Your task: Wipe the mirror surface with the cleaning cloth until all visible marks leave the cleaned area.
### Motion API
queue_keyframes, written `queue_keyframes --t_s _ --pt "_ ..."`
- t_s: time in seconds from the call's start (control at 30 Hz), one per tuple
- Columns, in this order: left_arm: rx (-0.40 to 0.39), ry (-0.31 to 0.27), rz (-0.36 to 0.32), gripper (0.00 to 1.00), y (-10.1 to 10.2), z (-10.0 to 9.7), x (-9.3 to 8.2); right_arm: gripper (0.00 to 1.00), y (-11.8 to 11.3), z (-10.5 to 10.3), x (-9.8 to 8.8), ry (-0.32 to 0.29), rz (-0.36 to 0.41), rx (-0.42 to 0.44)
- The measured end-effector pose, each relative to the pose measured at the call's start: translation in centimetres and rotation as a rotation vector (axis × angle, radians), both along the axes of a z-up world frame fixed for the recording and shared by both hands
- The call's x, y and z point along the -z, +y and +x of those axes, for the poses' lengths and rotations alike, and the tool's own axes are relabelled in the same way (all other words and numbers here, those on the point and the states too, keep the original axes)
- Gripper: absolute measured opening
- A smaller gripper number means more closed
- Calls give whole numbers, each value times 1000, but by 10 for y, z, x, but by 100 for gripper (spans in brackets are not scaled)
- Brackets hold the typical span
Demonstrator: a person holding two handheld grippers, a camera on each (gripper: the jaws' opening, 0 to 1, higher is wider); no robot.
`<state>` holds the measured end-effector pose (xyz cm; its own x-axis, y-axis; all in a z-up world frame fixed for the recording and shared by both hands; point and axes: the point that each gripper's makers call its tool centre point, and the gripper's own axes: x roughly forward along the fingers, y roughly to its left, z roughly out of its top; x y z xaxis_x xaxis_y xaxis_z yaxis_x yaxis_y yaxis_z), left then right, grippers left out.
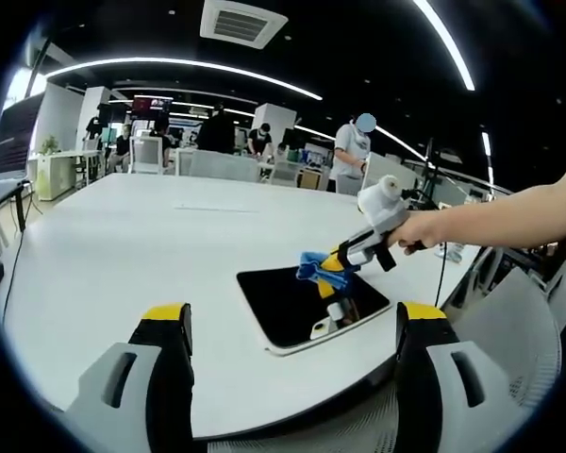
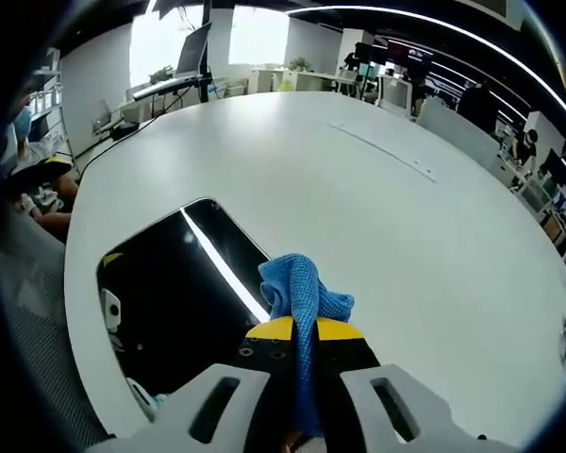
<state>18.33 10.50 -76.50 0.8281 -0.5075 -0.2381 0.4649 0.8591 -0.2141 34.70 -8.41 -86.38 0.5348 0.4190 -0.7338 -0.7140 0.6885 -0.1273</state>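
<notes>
A dark rectangular mirror (image 1: 302,307) with a pale rim lies flat on the white table (image 1: 123,255). My left gripper (image 1: 292,330) is open, its yellow-tipped jaws standing wide apart short of the mirror with nothing between them. From the right, a hand holds my right gripper (image 1: 338,262) over the mirror's far side, shut on a blue cleaning cloth (image 1: 313,267). In the right gripper view the cloth (image 2: 300,293) bunches out of the closed jaws of that gripper (image 2: 302,330), at the right edge of the mirror (image 2: 170,293), which reflects a ceiling light strip.
The table's curved edge (image 1: 292,420) runs close below the mirror. A chair back (image 1: 509,349) stands at the right. Desks, chairs and several people (image 1: 354,156) fill the office behind. A seated person (image 2: 33,189) shows at the far left.
</notes>
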Motion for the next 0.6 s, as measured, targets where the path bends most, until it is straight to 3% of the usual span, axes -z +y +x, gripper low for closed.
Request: queue_keyframes --t_s 0.6 --pt "2 2 -4 86 0 0 0 0 0 0 3 11 25 65"
